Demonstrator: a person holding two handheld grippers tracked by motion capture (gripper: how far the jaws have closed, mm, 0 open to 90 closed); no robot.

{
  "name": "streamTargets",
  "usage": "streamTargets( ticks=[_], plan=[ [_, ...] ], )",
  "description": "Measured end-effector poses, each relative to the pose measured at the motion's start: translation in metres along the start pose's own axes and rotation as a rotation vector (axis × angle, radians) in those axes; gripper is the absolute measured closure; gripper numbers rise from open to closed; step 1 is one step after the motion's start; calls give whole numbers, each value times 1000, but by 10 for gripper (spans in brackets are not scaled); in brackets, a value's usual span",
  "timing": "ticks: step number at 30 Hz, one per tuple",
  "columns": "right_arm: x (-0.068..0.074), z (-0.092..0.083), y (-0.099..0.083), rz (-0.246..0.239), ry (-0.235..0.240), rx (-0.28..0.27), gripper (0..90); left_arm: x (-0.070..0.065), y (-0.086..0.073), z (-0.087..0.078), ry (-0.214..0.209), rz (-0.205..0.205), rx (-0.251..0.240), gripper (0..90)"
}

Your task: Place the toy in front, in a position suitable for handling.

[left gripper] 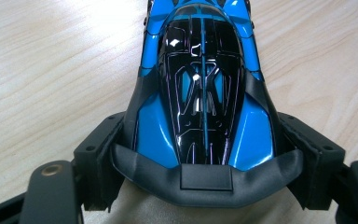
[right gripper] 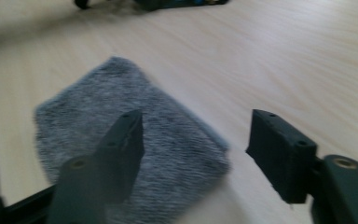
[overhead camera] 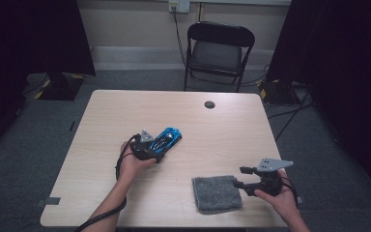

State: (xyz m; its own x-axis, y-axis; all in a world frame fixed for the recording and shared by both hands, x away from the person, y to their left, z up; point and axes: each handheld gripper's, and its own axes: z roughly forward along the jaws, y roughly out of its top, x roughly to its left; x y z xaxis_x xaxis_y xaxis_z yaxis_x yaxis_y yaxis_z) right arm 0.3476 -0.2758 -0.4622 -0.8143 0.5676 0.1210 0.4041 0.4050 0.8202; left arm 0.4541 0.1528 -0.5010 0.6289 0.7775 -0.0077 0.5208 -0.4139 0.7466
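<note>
A blue and black toy car (overhead camera: 169, 137) stands on the light wooden table (overhead camera: 125, 106), left of the middle. My left gripper (overhead camera: 157, 146) is shut on its rear end. In the left gripper view the two black jaws press against both sides of the car (left gripper: 205, 84), just ahead of its dark rear wing, with the left gripper (left gripper: 204, 144) closed around it. A grey fuzzy cloth (overhead camera: 216, 193) lies flat near the front edge. My right gripper (overhead camera: 241, 177) hovers at the cloth's right edge, open. In the right gripper view the cloth (right gripper: 98, 107) lies below the right gripper (right gripper: 198, 126), whose jaws hold nothing.
A small black disc (overhead camera: 209, 104) is set into the table near its far edge. A black folding chair (overhead camera: 220, 48) stands behind the table. Cables run across the grey floor at the right (overhead camera: 290, 113). Dark curtains hang on both sides.
</note>
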Motion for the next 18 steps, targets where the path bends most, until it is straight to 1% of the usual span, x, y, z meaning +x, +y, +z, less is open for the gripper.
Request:
streamTargets(
  ticks=[1,3,6,8,10,13,15,18],
  plan=[
    [4,3,1,-10,16,6,365,0,0,0,0,0,0,242],
    [9,8,1,-35,33,24,370,0,0,0,0,-1,-1,242],
    [12,13,1,-32,57,57,386,0,0,0,0,0,0,242],
    [15,15,1,-49,65,70,411,0,0,0,0,-1,0,242],
    [17,17,1,-63,84,87,421,0,0,0,0,-1,-2,242],
    [19,21,0,-91,76,115,430,0,0,0,1,-1,-2,242],
    [19,22,-1,-92,76,117,430,0,0,0,0,-2,-1,243],
    [16,27,-6,-80,63,138,401,0,0,0,2,-2,-2,243]
  ],
)
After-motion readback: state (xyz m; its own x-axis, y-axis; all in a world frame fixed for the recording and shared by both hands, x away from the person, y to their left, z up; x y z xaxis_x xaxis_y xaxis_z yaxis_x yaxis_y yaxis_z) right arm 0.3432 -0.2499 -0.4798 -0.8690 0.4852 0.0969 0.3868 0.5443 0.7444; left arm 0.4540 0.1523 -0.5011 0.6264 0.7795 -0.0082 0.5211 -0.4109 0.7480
